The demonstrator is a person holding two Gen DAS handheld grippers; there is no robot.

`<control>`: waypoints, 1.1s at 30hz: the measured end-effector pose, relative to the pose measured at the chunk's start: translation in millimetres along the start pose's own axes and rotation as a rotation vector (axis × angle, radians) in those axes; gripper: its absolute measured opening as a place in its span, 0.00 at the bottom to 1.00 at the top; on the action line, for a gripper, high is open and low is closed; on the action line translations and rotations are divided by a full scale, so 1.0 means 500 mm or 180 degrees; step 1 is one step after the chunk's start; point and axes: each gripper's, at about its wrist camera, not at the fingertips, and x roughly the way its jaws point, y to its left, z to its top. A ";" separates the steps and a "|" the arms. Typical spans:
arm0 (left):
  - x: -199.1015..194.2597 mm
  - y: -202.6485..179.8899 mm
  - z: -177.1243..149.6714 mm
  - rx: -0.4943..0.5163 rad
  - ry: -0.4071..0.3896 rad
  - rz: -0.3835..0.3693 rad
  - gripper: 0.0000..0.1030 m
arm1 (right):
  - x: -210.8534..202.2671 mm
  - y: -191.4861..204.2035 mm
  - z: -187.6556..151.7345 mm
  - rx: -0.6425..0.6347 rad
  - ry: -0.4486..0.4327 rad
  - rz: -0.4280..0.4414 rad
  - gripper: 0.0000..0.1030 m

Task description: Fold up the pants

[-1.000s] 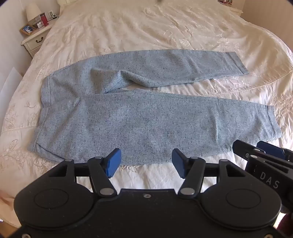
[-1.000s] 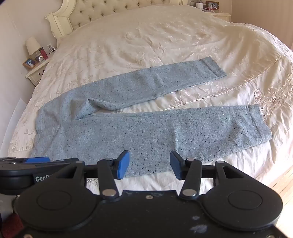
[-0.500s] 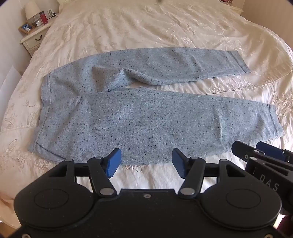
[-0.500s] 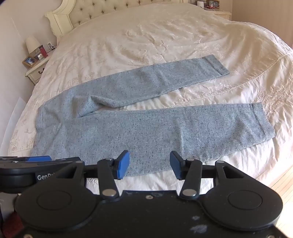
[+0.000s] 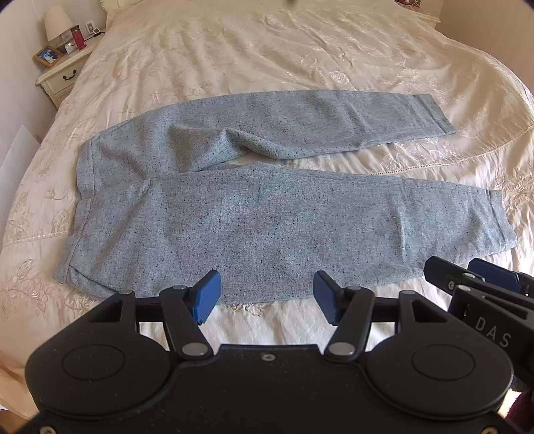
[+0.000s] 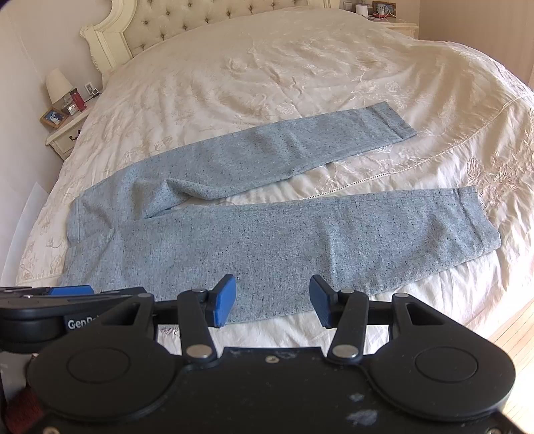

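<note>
Left black two-finger gripper with blue ribbed pads (image 5: 266,297): jaws spread wide, nothing between them, held above the near bed edge, angled down. Right black two-finger gripper with blue ribbed pads (image 6: 272,300): jaws likewise spread, empty, just beside the left one; seen also at the right edge of the left wrist view (image 5: 480,283), with the left gripper's blue pad showing at the left edge of the right wrist view (image 6: 71,289).

Light blue speckled knit pants (image 5: 267,220): laid flat, unfolded, directly ahead of both grippers, apart from the pads. Waistband off to the left (image 5: 83,187), cuffs off to the right. Near leg straight, hem edge just beyond the pads; near cuff (image 6: 477,220) ahead and right of the right gripper. Far leg angled away, small crease at the crotch, far cuff (image 6: 393,120) well beyond. Legs spread apart in a narrow V, bedspread visible between.

Cream embroidered satin bedspread (image 6: 267,66) under the pants, rumpled. Cream tufted headboard (image 6: 187,20) far ahead. White bedside table (image 5: 60,76) far ahead and left, carrying a white-shaded lamp (image 5: 56,23), a wooden-framed photo (image 5: 48,56) and a red canister (image 5: 78,37). Wooden floor strip (image 6: 514,334) at lower right.
</note>
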 end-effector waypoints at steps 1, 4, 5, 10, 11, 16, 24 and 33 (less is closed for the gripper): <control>0.000 0.000 0.000 0.0000 -0.0001 -0.0002 0.61 | -0.001 0.001 -0.001 0.0006 -0.0002 -0.0003 0.51; 0.001 0.002 0.000 -0.0007 0.0001 -0.0029 0.61 | 0.000 0.002 0.000 0.0018 -0.0003 -0.0014 0.51; 0.002 0.002 -0.001 -0.0015 0.0003 -0.0051 0.61 | 0.000 0.002 -0.001 0.0024 -0.0002 -0.0015 0.51; 0.002 0.002 0.000 -0.0003 0.0003 -0.0031 0.61 | 0.003 0.004 0.000 0.0049 0.0007 -0.0024 0.51; 0.004 0.002 0.001 0.0000 0.0011 -0.0030 0.61 | 0.005 0.003 0.000 0.0054 0.0015 -0.0022 0.51; 0.017 0.005 0.002 0.0010 0.0046 -0.0029 0.61 | 0.016 0.006 -0.005 0.0070 0.0058 -0.0028 0.51; 0.064 0.001 -0.011 0.0064 0.0338 -0.0049 0.61 | 0.033 -0.044 -0.019 0.0293 0.0170 -0.0193 0.51; 0.094 -0.058 -0.001 0.0145 0.0387 -0.0065 0.61 | 0.043 -0.193 0.033 0.0597 0.0160 -0.0580 0.51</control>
